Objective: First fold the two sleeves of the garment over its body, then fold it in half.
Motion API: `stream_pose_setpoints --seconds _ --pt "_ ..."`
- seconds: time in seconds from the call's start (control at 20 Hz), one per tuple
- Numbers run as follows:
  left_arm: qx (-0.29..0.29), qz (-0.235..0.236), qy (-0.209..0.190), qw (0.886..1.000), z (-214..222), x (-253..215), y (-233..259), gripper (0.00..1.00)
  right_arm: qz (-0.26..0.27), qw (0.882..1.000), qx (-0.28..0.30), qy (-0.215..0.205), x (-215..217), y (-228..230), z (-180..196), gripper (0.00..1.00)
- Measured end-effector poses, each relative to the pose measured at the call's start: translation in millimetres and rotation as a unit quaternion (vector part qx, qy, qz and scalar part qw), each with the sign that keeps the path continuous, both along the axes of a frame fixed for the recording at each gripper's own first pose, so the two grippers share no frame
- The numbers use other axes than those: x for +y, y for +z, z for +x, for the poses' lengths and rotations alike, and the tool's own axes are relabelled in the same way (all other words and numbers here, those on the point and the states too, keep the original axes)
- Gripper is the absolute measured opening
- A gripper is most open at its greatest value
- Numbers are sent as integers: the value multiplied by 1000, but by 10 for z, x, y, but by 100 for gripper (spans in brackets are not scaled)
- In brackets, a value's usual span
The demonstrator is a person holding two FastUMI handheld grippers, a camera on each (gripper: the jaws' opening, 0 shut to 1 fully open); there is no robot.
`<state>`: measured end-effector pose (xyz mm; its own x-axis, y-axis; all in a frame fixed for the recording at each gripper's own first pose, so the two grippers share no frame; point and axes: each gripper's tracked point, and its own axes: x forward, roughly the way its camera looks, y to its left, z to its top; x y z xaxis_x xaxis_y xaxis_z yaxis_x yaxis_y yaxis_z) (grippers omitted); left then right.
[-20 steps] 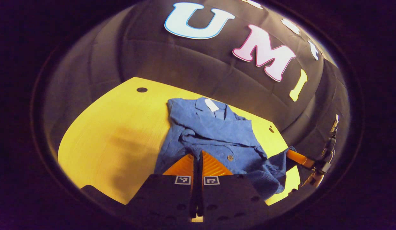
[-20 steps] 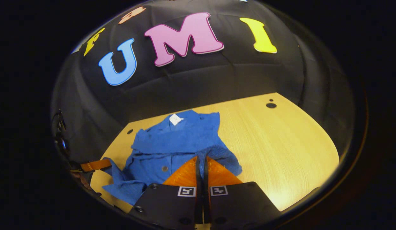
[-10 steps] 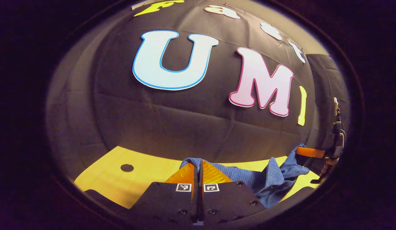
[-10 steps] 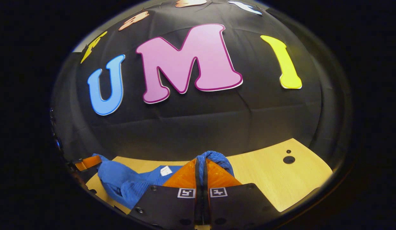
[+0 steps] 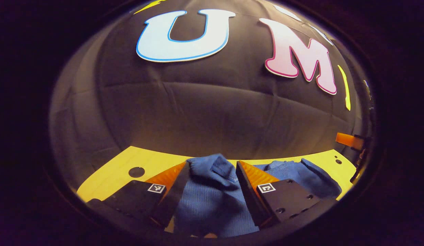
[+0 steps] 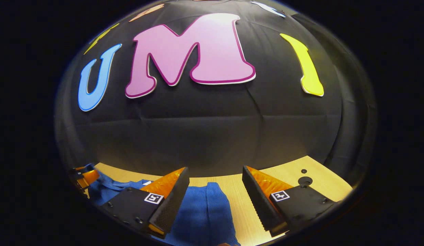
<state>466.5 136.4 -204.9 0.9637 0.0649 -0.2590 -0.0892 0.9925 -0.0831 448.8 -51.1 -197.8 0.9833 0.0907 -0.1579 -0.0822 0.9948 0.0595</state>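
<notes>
1. Carrying everything is the table [image 6: 287, 179], its pale wooden top running up to the booth wall; a dark round hole is sitting near its far right corner in the right gripper view, and another is showing near the far left corner in the left gripper view.
2. Lying across the far part of the table is the blue garment [image 5: 212, 198], bunched rather than flat, with a raised hump of cloth peaking close to the far edge. Judging by that hump, the half fold is looking laid over but untidy.
3. Hovering low over the cloth is the left gripper [image 5: 212, 167], its jaws standing wide apart with fabric lying between them, gripped by neither finger.
4. Hovering likewise is the right gripper [image 6: 215, 174], jaws spread wide, with a strip of garment [image 6: 206, 212] and bare table showing between them.
5. Risking a snag is the ridged inner face of either finger: if a gripper is pulled back while touching the cloth, it is likely dragging the top layer and undoing the fold.
6. Threatening the result too is the hump itself, which is probably springing or sliding open if left unpressed.
</notes>
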Motion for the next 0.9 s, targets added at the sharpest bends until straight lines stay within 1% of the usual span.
stream_pose_setpoints --seconds 0.1,0.2,0.25,0.35,0.4,0.45,0.5,0.55,0.65,0.7,0.8,0.85,0.9 --pt "-21 15 6 1000 -288 -39 317 83 -11 1000 -25 -1 -51 208 -283 98" --pt "-35 26 24 999 -741 -43 618 83 -19 999 -40 1 -48 400 -698 98" --pt "-45 22 29 998 -1001 -83 765 83 -19 999 -50 3 -39 529 -916 98" --pt "-78 13 16 997 -1572 -225 1064 83 -14 998 -66 10 -2 798 -1381 98" --pt "-107 11 15 994 -1858 -272 1232 82 -13 997 -76 13 13 952 -1600 97" --pt "-117 15 11 993 -2158 -336 1373 82 -18 996 -90 15 24 1130 -1828 97" --pt "-125 26 10 992 -2557 -371 1484 80 -25 993 -110 17 16 1323 -2048 97" --pt "-126 40 18 991 -2876 -366 1571 80 -30 993 -116 16 7 1451 -2283 97" --pt "-122 55 35 990 -3455 -335 1746 80 -38 993 -111 21 82 1659 -2908 96" --pt "-119 49 36 991 -3699 -377 1842 80 -35 993 -107 23 111 1719 -3166 96" --pt "-142 32 33 989 -4119 -449 2065 80 -14 993 -109 39 247 1848 -3653 96" --pt "-156 33 35 987 -4284 -468 2151 80 -13 993 -106 50 311 1881 -3861 87" --pt "-162 40 38 985 -4431 -445 2161 79 -18 993 -98 68 402 1866 -4032 96"
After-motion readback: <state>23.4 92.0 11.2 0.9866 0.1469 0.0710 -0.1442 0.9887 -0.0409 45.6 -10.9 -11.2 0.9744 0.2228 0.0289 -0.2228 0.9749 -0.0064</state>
